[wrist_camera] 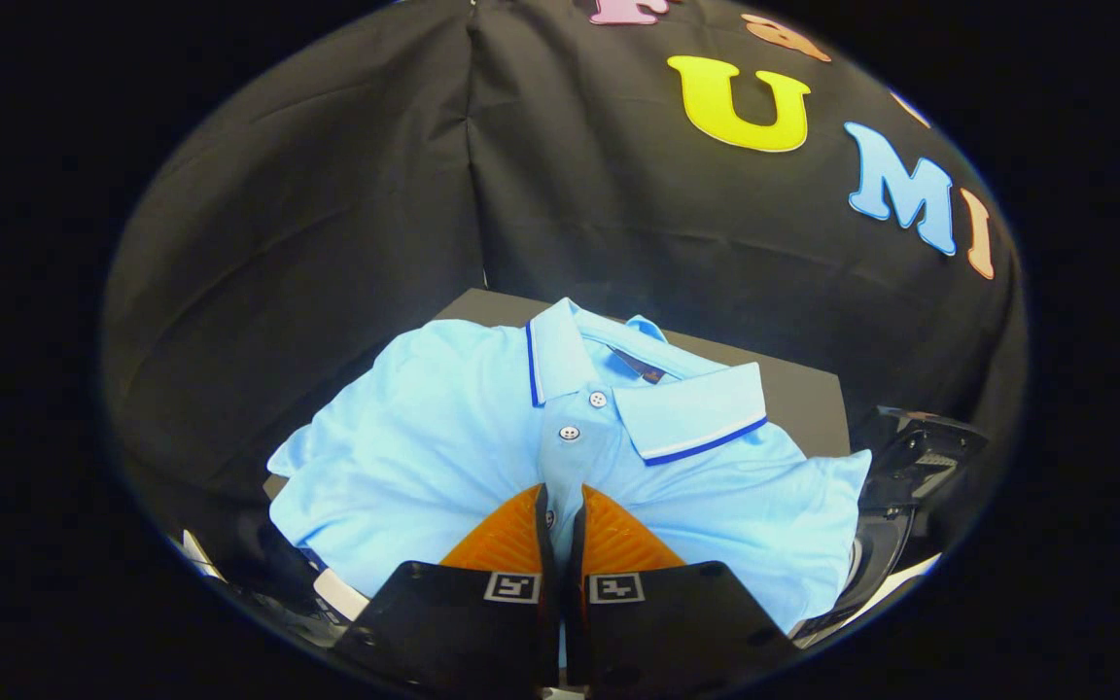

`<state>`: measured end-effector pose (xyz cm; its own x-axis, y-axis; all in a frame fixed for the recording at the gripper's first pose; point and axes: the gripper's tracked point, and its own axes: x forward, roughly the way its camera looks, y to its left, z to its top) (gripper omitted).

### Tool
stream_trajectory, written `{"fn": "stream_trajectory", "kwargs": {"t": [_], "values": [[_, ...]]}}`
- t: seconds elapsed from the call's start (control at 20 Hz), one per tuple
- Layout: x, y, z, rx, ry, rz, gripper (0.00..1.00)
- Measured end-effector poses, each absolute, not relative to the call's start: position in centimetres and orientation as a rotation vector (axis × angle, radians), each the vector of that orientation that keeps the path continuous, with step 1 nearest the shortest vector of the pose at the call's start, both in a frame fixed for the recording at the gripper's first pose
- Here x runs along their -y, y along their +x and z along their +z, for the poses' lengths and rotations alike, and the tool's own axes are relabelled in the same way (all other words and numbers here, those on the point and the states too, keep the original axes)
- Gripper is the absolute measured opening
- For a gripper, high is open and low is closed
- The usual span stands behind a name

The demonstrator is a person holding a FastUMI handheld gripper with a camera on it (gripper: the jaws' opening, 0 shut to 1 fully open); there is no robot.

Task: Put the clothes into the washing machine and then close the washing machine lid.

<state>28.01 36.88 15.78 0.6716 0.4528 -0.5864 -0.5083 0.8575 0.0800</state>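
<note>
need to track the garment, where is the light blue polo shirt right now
In the gripper view the light blue polo shirt lies spread over a dark surface, its button placket pinched between the gripper fingers below the collar.

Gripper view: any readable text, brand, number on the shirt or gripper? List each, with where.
Neck label inside the polo shirt collar: too small to read.
Square markers, one on each finger of the gripper: coded patterns, no letters or digits.
Buttons: no print visible. The gripper is shut on a fold of the shirt's placket.
</note>
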Motion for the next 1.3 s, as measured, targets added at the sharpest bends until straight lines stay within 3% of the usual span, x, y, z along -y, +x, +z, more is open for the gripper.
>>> {"fn": "stream_trajectory", "kwargs": {"t": [0.7, 1.3], "values": [[-29.1, 28.7, 28.9, -0.378, 0.102, 0.543, 0.04], [-14.1, 27.6, 29.3, -0.332, 0.148, 0.413, 0.04]]}}
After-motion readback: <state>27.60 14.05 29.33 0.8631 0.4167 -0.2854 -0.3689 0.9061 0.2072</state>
